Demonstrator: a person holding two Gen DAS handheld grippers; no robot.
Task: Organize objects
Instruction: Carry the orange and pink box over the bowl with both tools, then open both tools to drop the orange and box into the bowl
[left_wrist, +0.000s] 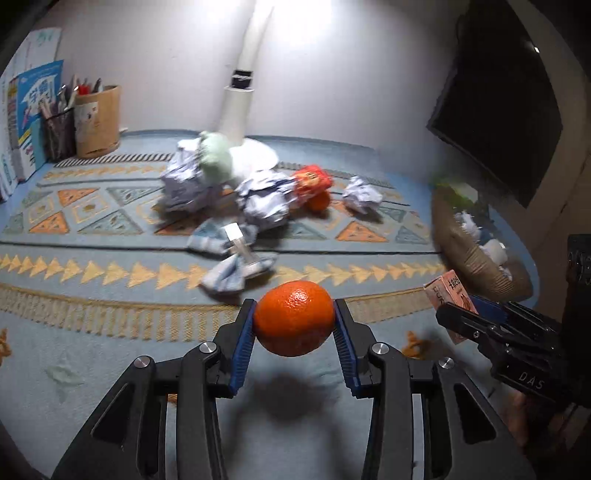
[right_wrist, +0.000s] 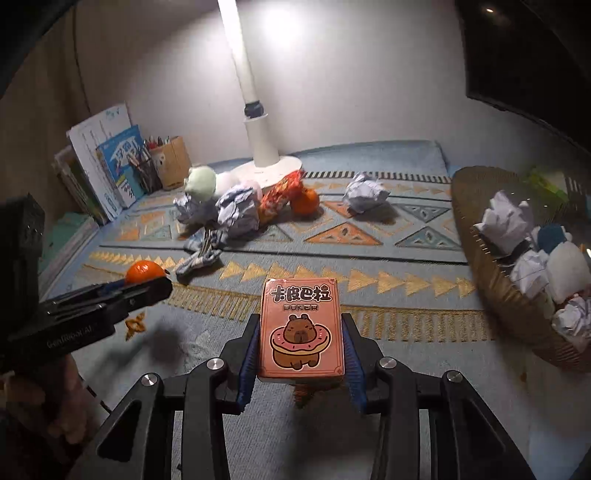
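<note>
My left gripper is shut on an orange tangerine and holds it above the patterned cloth. It also shows in the right wrist view at the left. My right gripper is shut on a pink poker card box with a capybara drawing, held above the cloth. The box shows in the left wrist view at the right. A woven basket at the right holds crumpled paper balls and soft items.
A pile of crumpled paper, a red snack packet, a second tangerine, socks and a green plush lies by the white lamp base. Pen holders and books stand at back left.
</note>
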